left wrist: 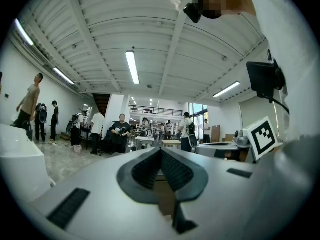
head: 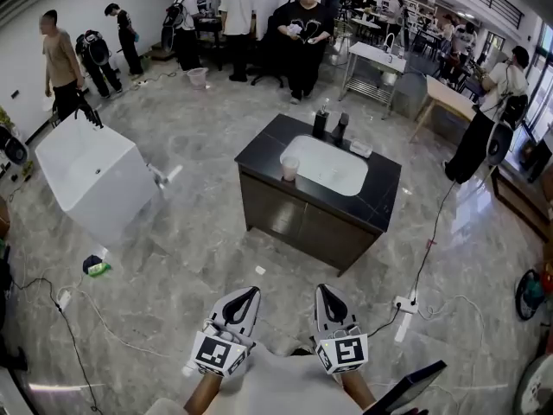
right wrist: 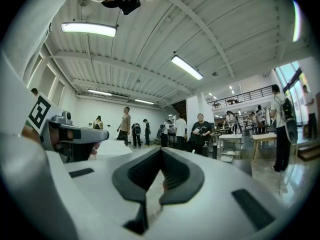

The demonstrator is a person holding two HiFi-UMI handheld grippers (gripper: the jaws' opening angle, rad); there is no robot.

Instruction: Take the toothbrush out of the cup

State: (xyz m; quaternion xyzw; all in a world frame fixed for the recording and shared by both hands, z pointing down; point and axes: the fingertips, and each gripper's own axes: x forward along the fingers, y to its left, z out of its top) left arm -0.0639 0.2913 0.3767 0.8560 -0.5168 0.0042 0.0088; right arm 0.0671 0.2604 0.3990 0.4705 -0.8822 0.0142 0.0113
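A pale cup (head: 289,169) stands on the black counter (head: 380,188), at the left rim of the white sink (head: 333,167). At this distance I cannot make out a toothbrush in it. Both grippers are held side by side close to the person's body, well short of the counter and pointing towards it. My left gripper (head: 246,295) (left wrist: 161,150) has its dark pads meeting at the tip with nothing between them. My right gripper (head: 327,293) (right wrist: 161,151) is likewise shut and empty. Neither gripper view shows the cup.
Two dark bottles (head: 320,122) stand at the counter's far edge. A white bathtub (head: 95,175) stands to the left. Cables and a power strip (head: 404,303) lie on the marble floor to the right. Several people stand at the back of the hall.
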